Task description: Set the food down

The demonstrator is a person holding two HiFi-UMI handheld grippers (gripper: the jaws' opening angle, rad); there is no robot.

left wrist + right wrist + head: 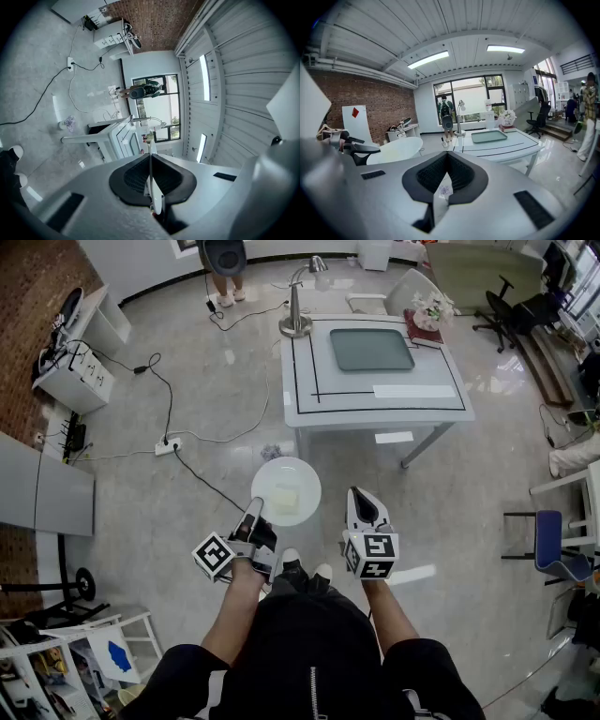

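In the head view, the left gripper (pixel 255 518) pinches the rim of a round, smooth white plate (pixel 300 472) above the glossy grey floor (pixel 187 502). The food (pixel 285 498), a pale flat square, perhaps bread, lies at the plate's middle. The right gripper (pixel 364 507) is closed and empty just beside it. A white table (pixel 375 405) with black outlining stands ahead across open floor.

In the left gripper view, the jaws clamp the plate's thin edge (pixel 152 187).

In the right gripper view, the jaws meet on nothing, with the plate (pixel 396 149) at left.
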